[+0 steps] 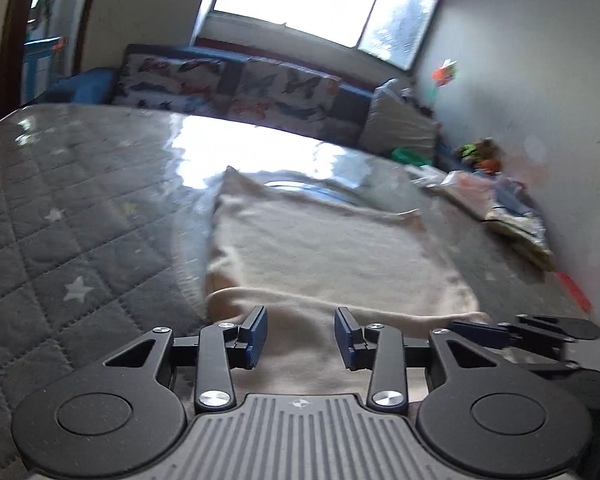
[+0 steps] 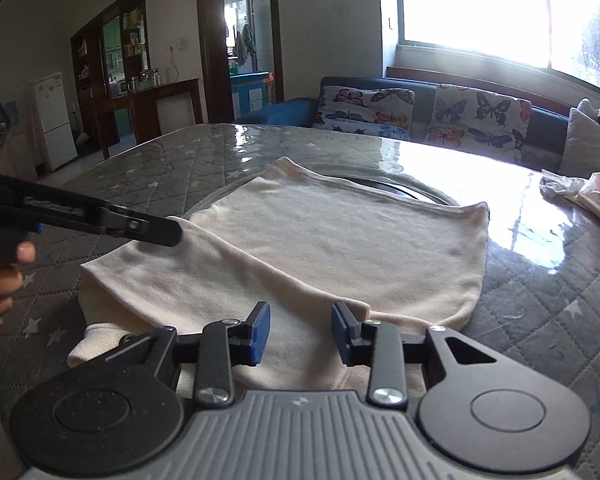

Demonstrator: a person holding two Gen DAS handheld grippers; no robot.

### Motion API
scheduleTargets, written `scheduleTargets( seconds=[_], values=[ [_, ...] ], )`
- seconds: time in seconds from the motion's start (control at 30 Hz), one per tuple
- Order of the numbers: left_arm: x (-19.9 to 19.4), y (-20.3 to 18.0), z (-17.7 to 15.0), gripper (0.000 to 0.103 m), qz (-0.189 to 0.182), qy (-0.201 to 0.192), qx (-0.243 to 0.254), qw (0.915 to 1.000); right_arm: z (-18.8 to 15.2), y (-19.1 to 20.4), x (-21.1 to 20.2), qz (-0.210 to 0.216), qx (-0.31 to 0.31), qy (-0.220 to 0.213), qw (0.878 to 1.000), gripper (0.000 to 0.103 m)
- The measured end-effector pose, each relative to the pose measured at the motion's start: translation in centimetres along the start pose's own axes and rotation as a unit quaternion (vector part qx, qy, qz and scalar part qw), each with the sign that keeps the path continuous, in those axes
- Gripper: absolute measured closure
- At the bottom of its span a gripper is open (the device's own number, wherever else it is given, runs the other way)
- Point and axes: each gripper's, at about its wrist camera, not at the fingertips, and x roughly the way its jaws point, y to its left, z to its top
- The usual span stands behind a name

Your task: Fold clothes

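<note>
On quilted grey table [image 2: 148, 176], cream garment [image 2: 340, 240] lies partly folded, centre. Left gripper [image 1: 301, 336] level over its near edge, jaws wide apart, empty. Right gripper [image 2: 301, 334] likewise, gaping, holding nothing.

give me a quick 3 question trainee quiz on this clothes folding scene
1. True or false: the cream garment lies on a bare wooden floor.
2. Multiple choice: the right gripper is (a) shut on cloth, (b) open above the garment's near edge, (c) out of view.
3. Fill in: the cushions on the sofa behind the table carry a ___ print.

Key
1. False: it lies on the grey quilted star-print table cover under clear plastic.
2. b. The left gripper is open too, above the same garment.
3. butterfly
</note>
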Motion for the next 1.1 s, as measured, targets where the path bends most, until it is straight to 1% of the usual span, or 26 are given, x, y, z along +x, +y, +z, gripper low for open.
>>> scheduleTargets(
  seconds=[0.07, 0.1, 0.13, 0.27, 0.33, 0.4, 0.47, 0.53, 0.63, 0.67, 0.7, 0.83, 0.87, 0.9, 0.93, 1.0, 1.07, 1.1],
  values=[
    [0.4, 1.0, -0.3, 0.071, 0.007, 0.006, -0.014, 0.9999, 0.0, 0.1, 0.1, 0.003, 0.001, 0.0, 1.0, 0.068],
    [0.2, 1.3, -0.3, 0.076, 0.01, 0.004, -0.017, 0.9998, -0.1, 0.1, 0.2, 0.004, 0.003, 0.0, 1.0, 0.068],
    [0.1, 1.5, -0.4, 0.077, 0.013, 0.002, -0.02, 0.9997, -0.1, 0.0, 0.2, 0.005, 0.005, 0.0, 1.0, 0.067],
    [-0.6, 1.7, -0.4, 0.077, 0.04, 0.002, -0.013, 0.9991, 0.0, -0.2, -0.1, 0.005, 0.006, -0.004, 1.0, 0.067],
    [-1.0, 1.4, -0.1, 0.077, 0.035, -0.006, -0.013, 0.9993, 0.3, -0.2, -0.1, 0.004, 0.007, -0.008, 1.0, 0.067],
    [-1.3, 0.6, 0.3, 0.077, 0.022, -0.019, -0.006, 0.9996, 0.5, -0.2, 0.0, 0.005, 0.009, -0.009, 1.0, 0.067],
    [-1.0, -0.6, 0.8, 0.076, 0.007, -0.026, 0.011, 0.9996, 0.7, -0.1, 0.3, 0.005, 0.009, -0.011, 1.0, 0.067],
    [0.1, -1.1, 1.0, 0.075, 0.01, -0.019, 0.02, 0.9996, 0.9, 0.0, 0.8, 0.005, 0.011, -0.009, 1.0, 0.066],
    [1.9, -0.6, 0.9, 0.075, 0.032, 0.004, 0.016, 0.9993, 0.6, -0.4, 1.5, -0.002, 0.024, 0.001, 1.0, 0.065],
    [2.1, -0.2, 0.7, 0.075, 0.034, 0.007, 0.014, 0.9993, 0.5, -0.7, 1.5, -0.002, 0.03, 0.002, 1.0, 0.065],
    [2.0, 0.1, 0.6, 0.075, 0.029, 0.005, 0.01, 0.9995, 0.4, -1.0, 1.4, -0.001, 0.036, 0.002, 0.999, 0.065],
    [1.7, 0.0, 0.7, 0.074, 0.027, 0.003, 0.013, 0.9995, 0.3, -1.1, 0.6, -0.007, 0.042, -0.008, 0.999, 0.064],
    [1.7, -0.1, 0.7, 0.072, 0.026, 0.001, 0.015, 0.9995, 0.4, -1.1, 0.4, -0.008, 0.042, -0.011, 0.999, 0.064],
    [1.7, -0.2, 0.6, 0.07, 0.028, -0.001, 0.019, 0.9994, 0.5, -1.0, 0.4, -0.008, 0.041, -0.014, 0.999, 0.061],
    [1.9, -0.3, 0.5, 0.07, 0.031, 0.0, 0.021, 0.9993, 0.5, -1.0, 0.5, -0.01, 0.041, -0.011, 0.999, 0.06],
    [1.9, -0.3, 0.5, 0.07, 0.03, 0.001, 0.022, 0.9993, 0.3, -1.0, 0.9, -0.015, 0.039, -0.002, 0.999, 0.06],
    [1.6, -0.4, 0.5, 0.069, 0.03, -0.002, 0.025, 0.9992, 0.1, -1.0, 0.8, -0.017, 0.037, -0.005, 0.999, 0.06],
    [1.4, -0.5, 0.5, 0.066, 0.03, -0.003, 0.026, 0.9992, 0.1, -0.9, 0.7, -0.017, 0.035, -0.006, 0.999, 0.058]
  ],
)
